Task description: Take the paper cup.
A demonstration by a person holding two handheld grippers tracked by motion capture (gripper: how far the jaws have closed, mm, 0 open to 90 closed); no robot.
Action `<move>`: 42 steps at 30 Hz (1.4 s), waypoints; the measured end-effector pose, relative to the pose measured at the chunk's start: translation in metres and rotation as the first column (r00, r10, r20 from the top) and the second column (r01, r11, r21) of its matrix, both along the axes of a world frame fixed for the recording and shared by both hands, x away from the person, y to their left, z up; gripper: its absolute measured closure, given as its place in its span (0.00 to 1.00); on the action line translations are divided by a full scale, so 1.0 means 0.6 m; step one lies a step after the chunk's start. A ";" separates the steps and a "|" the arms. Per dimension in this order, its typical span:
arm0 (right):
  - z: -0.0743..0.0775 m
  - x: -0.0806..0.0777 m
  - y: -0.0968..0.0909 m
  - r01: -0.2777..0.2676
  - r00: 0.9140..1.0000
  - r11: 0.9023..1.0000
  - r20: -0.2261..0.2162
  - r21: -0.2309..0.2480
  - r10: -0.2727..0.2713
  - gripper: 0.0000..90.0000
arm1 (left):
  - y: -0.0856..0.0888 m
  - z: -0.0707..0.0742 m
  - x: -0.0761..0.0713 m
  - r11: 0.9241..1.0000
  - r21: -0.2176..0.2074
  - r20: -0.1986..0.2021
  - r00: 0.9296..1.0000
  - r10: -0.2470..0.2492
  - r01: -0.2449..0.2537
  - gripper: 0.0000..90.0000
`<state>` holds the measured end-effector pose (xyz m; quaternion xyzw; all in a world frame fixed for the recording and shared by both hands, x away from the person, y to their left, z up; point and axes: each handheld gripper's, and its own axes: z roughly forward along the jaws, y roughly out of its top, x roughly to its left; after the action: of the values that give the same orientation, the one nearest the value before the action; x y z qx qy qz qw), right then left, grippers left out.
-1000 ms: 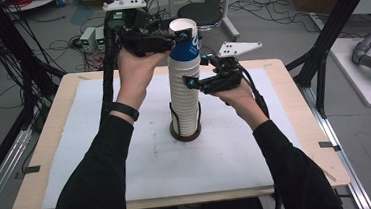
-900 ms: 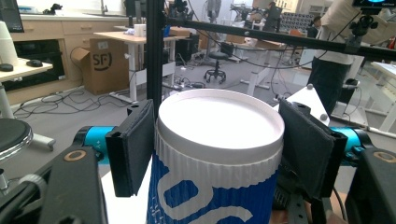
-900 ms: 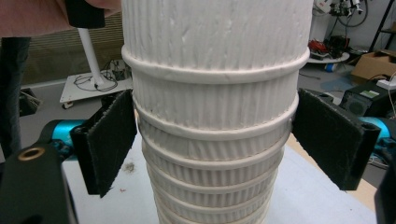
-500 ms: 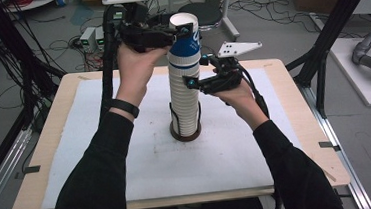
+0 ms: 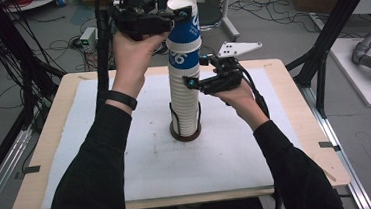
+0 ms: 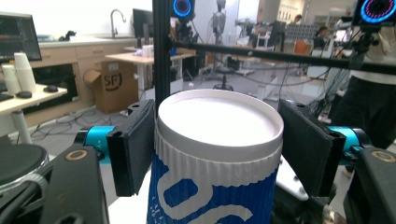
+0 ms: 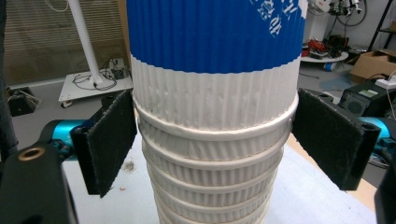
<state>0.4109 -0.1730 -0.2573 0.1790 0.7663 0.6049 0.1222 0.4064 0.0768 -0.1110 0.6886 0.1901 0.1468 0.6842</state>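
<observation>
A tall stack of ribbed white paper cups (image 5: 184, 102) is stood in a dark round holder (image 5: 185, 133) near the middle of the white mat (image 5: 102, 156) on the wooden table (image 5: 302, 110), slightly toward its far edge. The top blue-and-white cup (image 5: 183, 27) is clamped just below its rim by the left gripper (image 5: 171, 16), its pads (image 6: 133, 144) pressed against both sides. The stack is gripped at its upper white cups by the right gripper (image 5: 190, 83), its pads (image 7: 109, 140) set against a cup rim on either side.
</observation>
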 end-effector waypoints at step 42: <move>0.001 -0.002 0.000 0.001 1.000 1.000 -0.002 -0.003 -0.001 0.17 | 0.087 0.023 -0.116 0.999 -0.003 0.076 0.996 -0.034 0.035 0.33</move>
<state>0.4099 -0.1732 -0.2570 0.1799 0.7671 0.6035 0.1223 0.3367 0.1290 -0.0974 0.6842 0.1523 0.1608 0.6948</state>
